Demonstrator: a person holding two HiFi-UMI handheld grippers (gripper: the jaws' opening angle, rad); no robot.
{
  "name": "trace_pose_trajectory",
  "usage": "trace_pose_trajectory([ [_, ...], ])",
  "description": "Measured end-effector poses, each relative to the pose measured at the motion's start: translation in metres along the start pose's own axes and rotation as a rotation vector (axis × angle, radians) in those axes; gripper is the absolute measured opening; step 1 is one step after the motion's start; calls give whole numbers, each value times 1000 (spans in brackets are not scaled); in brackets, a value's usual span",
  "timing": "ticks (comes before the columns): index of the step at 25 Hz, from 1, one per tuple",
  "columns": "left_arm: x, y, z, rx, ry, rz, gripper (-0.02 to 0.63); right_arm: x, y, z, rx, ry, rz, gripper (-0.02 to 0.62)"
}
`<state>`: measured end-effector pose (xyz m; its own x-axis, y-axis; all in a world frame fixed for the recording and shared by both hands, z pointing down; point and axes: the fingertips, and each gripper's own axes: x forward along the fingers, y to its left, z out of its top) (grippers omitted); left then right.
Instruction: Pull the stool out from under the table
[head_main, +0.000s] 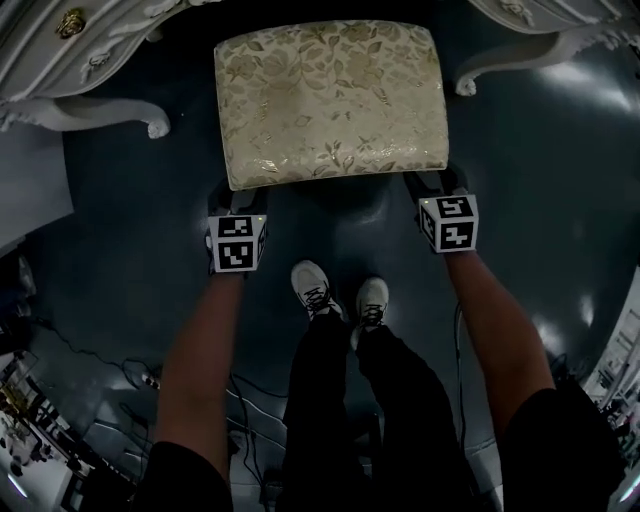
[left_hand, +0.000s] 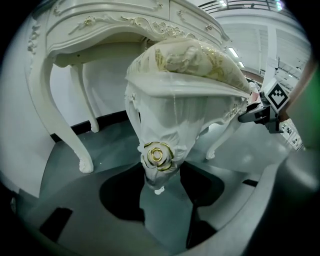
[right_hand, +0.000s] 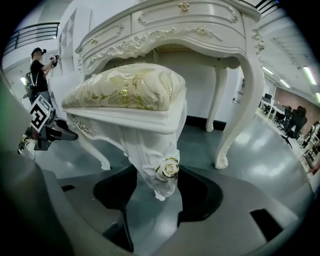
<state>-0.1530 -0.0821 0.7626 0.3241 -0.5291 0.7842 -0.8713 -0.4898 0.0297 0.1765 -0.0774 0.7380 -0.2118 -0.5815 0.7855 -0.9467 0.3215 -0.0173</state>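
Two near corners of a cream gold-floral cushioned stool (head_main: 330, 100) met by left gripper (head_main: 232, 200) and right gripper (head_main: 437, 185), between white carved table legs (head_main: 90, 112), left gripper view, jaws clamped on its rose-carved leg (left_hand: 159, 145), right gripper view, jaws clamped on second rose-carved leg (right_hand: 152, 150)

One stool (head_main: 330, 100), one table (right_hand: 190, 30) — a left gripper (head_main: 235, 197), a right gripper (head_main: 436, 184) — two shoes (head_main: 312, 288)

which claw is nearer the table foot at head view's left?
Left. The left claw grips the front-left stool leg, close to that table foot; the right claw grips the opposite front leg, farther away.
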Motion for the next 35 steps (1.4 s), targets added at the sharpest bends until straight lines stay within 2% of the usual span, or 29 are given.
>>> trace_pose_trajectory([
  [11, -6, -5, 3, -41, 25, 69, 224, 6, -7, 6, -18, -18, 67, 275],
  [14, -9, -10, -3, -63, 57, 90, 224, 7, -8, 5, -36, 8, 97, 275],
  [19, -5, -10, -2, -55, 94, 118, 224, 14, -12, 6, -47, 26, 133, 273],
  [24, -10, -19, -9, -108, 156, 131, 224, 11, -15, 4, -54, 77, 153, 272],
  [26, -12, -19, -7, -123, 151, 136, 224, 11, -17, 9, -60, 72, 155, 272],
  [31, -9, -11, -4, -74, 114, 129, 224, 14, -14, 7, -38, 47, 138, 272],
  [35, -8, -6, -3, -67, 110, 110, 224, 13, -10, 5, -25, 63, 118, 272],
])
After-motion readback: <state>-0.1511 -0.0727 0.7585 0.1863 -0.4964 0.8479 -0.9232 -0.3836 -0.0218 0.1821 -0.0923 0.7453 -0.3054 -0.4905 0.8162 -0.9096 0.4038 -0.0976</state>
